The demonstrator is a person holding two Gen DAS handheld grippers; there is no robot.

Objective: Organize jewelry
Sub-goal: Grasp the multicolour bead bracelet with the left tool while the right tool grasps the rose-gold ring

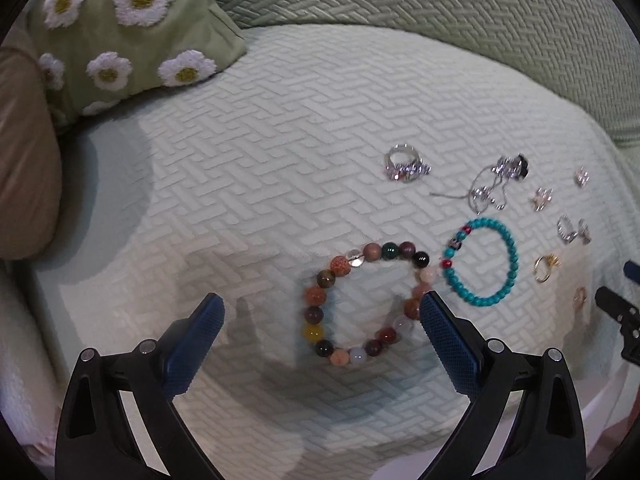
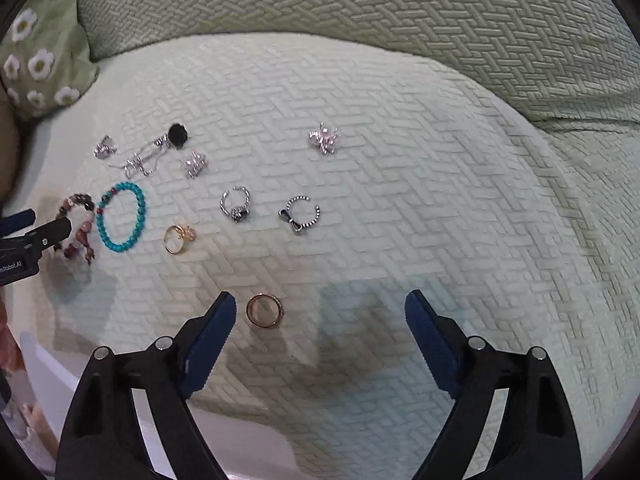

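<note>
Jewelry lies on a pale green textured sofa seat point(image 1: 260, 152). A multicolour bead bracelet point(image 1: 320, 314) lies just ahead of my open, empty left gripper point(image 1: 322, 312), partly between its fingers. A turquoise bead bracelet point(image 1: 508, 240) lies to its right, also in the right wrist view point(image 2: 138, 216). My right gripper point(image 2: 320, 308) is open and empty, with a rose-gold band ring point(image 2: 265, 311) by its left finger. A gold ring point(image 2: 179, 238), two silver rings point(image 2: 236, 206) point(image 2: 299, 216), crystal clusters point(image 2: 325, 139) point(image 2: 195, 164) and a tangled silver chain point(image 2: 150, 156) lie beyond.
A green daisy cushion point(image 1: 120, 32) sits at the back left beside a tan cushion point(image 1: 24, 160). The sofa backrest point(image 2: 360, 8) rises behind the seat. A white surface point(image 2: 224, 444) shows below the seat's front edge. My left gripper's side point(image 2: 28, 246) shows in the right wrist view.
</note>
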